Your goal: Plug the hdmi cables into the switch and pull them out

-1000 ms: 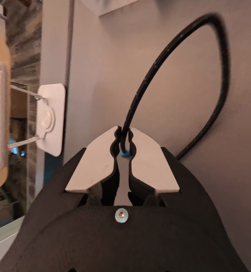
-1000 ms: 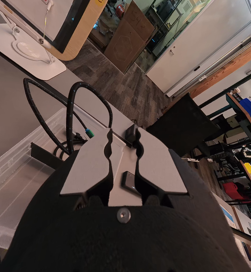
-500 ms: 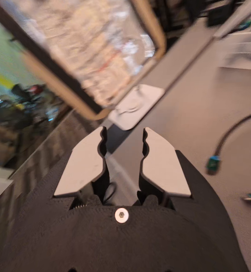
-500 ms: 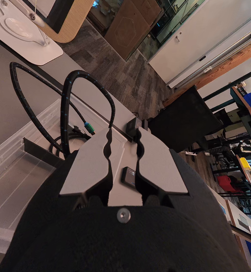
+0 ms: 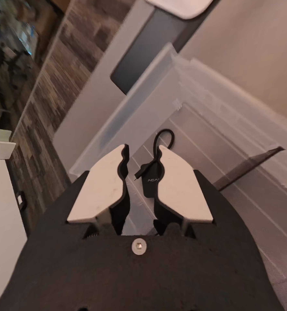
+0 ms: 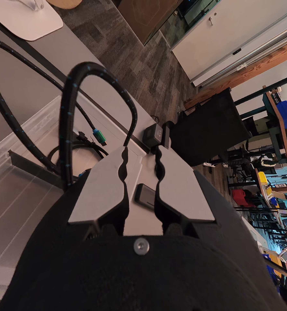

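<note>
In the left wrist view my left gripper (image 5: 142, 146) is open and empty, above a clear plastic bin (image 5: 139, 94). A small black box (image 5: 150, 184) with a short thin cable (image 5: 164, 134) lies in the bin, partly behind my right finger. In the right wrist view my right gripper (image 6: 141, 148) is open and empty. Black braided HDMI cables (image 6: 68, 117) arch up from the bin (image 6: 30, 127) on its left. One ends in a green plug (image 6: 99, 136) that hangs free. Another runs down behind my left fingertip. A small dark device (image 6: 145, 193) lies between my fingers.
A black divider (image 6: 30, 161) crosses the bin; it also shows in the left wrist view (image 5: 248, 166). A black box (image 6: 153, 136) sits at the table edge. A white stand base (image 6: 30, 25) is at the far end. Floor and a black chair (image 6: 206, 126) lie beyond.
My left gripper was shut on a braided cable, has opened and let it go, and has swung over to the bin. My right gripper stays open and has moved slightly closer to the cables.
</note>
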`<state>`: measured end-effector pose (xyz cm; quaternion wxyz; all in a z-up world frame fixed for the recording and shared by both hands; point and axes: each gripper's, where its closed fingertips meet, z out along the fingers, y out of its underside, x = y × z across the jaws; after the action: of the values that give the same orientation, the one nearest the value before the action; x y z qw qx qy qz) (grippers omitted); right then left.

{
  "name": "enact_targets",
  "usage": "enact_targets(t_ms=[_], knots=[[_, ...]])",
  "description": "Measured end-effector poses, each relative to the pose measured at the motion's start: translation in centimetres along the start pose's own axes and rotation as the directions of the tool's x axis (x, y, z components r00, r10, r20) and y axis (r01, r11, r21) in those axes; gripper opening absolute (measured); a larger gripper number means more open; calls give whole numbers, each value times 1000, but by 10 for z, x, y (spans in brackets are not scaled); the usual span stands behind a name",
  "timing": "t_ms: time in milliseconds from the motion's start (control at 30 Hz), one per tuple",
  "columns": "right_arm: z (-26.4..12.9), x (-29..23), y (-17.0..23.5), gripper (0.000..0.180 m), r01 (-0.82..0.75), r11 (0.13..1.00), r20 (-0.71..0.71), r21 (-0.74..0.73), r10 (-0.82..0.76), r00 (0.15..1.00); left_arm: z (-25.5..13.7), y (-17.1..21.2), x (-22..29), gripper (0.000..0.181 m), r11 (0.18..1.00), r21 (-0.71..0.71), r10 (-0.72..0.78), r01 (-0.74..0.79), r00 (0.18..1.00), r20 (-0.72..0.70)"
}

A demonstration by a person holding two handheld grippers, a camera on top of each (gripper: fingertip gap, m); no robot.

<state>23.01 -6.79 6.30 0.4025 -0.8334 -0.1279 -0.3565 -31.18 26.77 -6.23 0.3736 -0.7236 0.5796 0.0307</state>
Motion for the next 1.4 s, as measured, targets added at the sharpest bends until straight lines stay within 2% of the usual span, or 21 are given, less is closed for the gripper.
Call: enact_targets(t_ms=[200, 300, 500, 667, 733, 800, 900, 1133, 1300, 1400], knots=[[9, -7, 2, 32, 60, 997, 4, -50, -59, 998, 40, 18, 15, 34, 997, -68, -43, 35, 992, -121], [7, -4, 1, 32, 59, 997, -5, -42, -59, 998, 46, 23, 13, 37, 992, -123, -51, 38, 993, -108], [-7, 10, 0, 32, 31, 999, -42, -10, -31, 999, 55, 38, 14, 39, 963, -237, 102, -127, 988, -117], [-19, 22, 0, 32, -5, 1000, -64, 27, 7, 998, 64, 54, 19, 39, 933, -326, 102, -155, 980, -173], [-20, 23, -1, 32, -13, 999, -67, 38, 15, 998, 65, 57, 18, 32, 927, -348, 86, -138, 983, -160], [-19, 22, -3, 32, -9, 999, -60, 42, 11, 998, 66, 60, 18, 17, 918, -366, 105, -154, 983, -151], [-16, 18, -5, 32, 11, 999, -52, 34, -10, 999, 68, 59, 16, 12, 911, -361, 160, -197, 978, -131], [-16, 16, -10, 32, 21, 998, -40, 56, -19, 999, 59, 61, 18, 7, 906, -373, 145, -199, 975, -167], [-23, 17, -17, 31, 23, 996, -50, 88, -19, 999, 27, 38, -9, 5, 951, -287, 111, -116, 993, -36], [-30, 18, -27, 31, 32, 993, -67, 117, -24, 997, -7, 12, -25, 4, 983, -171, 75, -63, 995, 62]])
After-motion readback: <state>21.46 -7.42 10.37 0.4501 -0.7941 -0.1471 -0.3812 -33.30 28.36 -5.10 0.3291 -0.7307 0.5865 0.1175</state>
